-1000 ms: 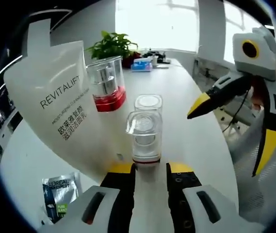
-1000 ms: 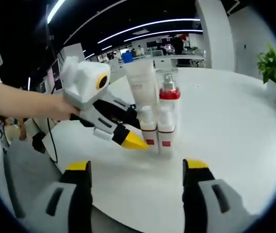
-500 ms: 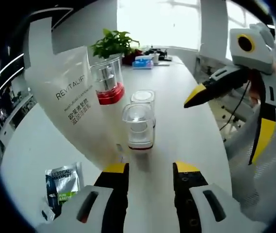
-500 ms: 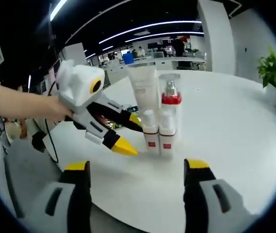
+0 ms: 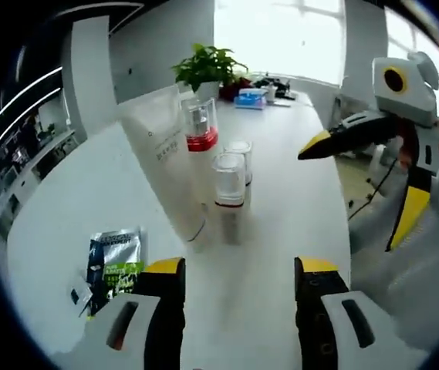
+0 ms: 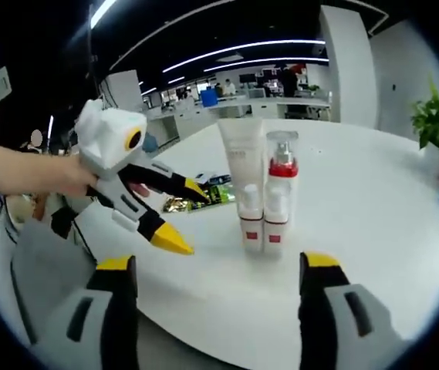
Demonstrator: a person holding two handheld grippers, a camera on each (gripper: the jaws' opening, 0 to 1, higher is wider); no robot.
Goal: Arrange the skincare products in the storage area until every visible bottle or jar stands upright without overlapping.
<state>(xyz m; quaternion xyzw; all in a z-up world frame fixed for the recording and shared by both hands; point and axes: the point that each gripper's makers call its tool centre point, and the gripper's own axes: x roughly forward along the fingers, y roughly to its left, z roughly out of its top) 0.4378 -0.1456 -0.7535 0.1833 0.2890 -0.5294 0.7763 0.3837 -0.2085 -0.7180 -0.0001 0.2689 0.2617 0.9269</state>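
No legible text: print on white tube [image 5: 165, 154] and sachet [image 5: 115, 260] too small to read.

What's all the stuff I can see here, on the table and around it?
Tube: one, white, standing upright at the back of the cluster.
Pump bottle: one, clear with a red band, beside the tube.
Small bottles: two, white with clear caps and red bases, upright side by side in front.
Sachets: at least two, blue and green print, lying flat on the table by the tube.
Table: one, white, round-edged.
Potted plant: one, green, far end of the table.
Blue box: one, near the plant.
Left claw: yellow-tipped, open, empty.
Right claw: yellow-tipped, open, empty.
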